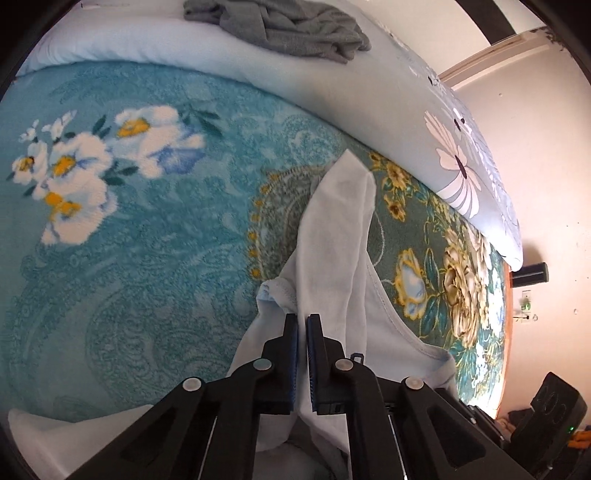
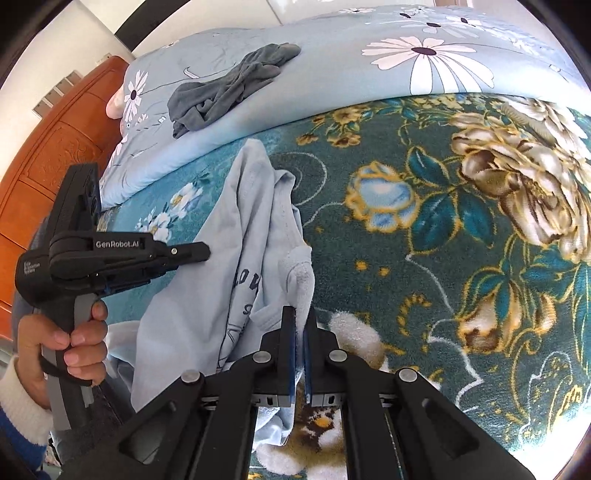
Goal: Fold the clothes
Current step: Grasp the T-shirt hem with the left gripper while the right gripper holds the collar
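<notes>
A pale blue T-shirt (image 1: 332, 236) with dark printed lettering lies bunched in a long strip on the teal floral blanket (image 1: 147, 258). My left gripper (image 1: 302, 321) is shut on a fold of the shirt, with cloth pinched between its blue pads. In the right wrist view the same T-shirt (image 2: 229, 236) runs up the blanket (image 2: 443, 258), and my right gripper (image 2: 299, 314) is shut on a hemmed edge of it. The left gripper (image 2: 199, 253), held by a hand (image 2: 74, 339), shows at the left of that view, side on beside the shirt.
A crumpled grey garment (image 1: 288, 26) (image 2: 229, 85) lies on the pale blue flowered duvet (image 1: 454, 147) (image 2: 406, 59) at the far side of the bed. A wooden headboard (image 2: 55, 147) stands at the left. A black device (image 1: 554, 402) sits beyond the bed's edge.
</notes>
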A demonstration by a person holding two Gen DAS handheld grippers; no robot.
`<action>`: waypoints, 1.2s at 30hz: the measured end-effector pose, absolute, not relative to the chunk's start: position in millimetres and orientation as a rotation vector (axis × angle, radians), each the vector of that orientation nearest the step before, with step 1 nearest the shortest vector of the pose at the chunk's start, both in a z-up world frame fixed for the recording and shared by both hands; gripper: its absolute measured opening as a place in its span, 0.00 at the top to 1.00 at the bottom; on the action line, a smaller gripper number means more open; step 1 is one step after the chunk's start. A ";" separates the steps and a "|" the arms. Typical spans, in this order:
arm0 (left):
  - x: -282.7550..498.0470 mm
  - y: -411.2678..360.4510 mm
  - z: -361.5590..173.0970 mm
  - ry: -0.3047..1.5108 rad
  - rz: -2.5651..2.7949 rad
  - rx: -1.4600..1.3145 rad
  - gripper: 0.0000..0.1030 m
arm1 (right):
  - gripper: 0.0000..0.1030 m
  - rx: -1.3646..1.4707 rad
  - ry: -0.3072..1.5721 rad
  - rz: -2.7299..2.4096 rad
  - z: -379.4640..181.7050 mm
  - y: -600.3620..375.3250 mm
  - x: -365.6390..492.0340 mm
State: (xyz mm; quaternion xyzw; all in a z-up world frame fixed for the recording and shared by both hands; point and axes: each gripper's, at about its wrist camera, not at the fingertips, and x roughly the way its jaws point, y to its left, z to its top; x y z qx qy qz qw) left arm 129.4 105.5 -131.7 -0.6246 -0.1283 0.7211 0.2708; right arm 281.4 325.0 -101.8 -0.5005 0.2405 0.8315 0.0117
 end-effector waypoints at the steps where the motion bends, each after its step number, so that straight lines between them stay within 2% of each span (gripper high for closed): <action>1: 126.0 102.0 -121.8 -0.329 1.978 -1.650 0.95 | 0.97 -1.531 0.755 2.607 -95.0 328.5 278.7; 10: 113.1 4.4 -11.4 -0.339 2.333 -1.316 0.98 | 0.97 -1.066 0.521 2.767 17.3 368.0 247.1; 18: 115.8 -59.0 51.7 -0.337 2.545 -1.139 0.98 | 0.97 -0.772 0.386 2.891 103.4 362.6 236.3; 23: 133.7 -90.2 130.6 -0.314 2.645 -0.878 0.98 | 0.97 -0.505 0.231 2.980 193.6 343.9 236.5; 27: 166.3 -115.1 180.2 -0.268 2.701 -0.711 0.98 | 0.97 -0.278 0.207 3.016 251.9 336.2 262.0; 31: 208.1 -133.5 181.3 -0.305 2.693 -0.641 0.98 | 0.97 -0.231 0.182 3.030 265.5 326.4 290.1; 36: 264.4 -141.7 164.8 -0.257 2.750 -0.606 0.98 | 0.97 -0.284 0.115 3.041 248.3 311.9 331.9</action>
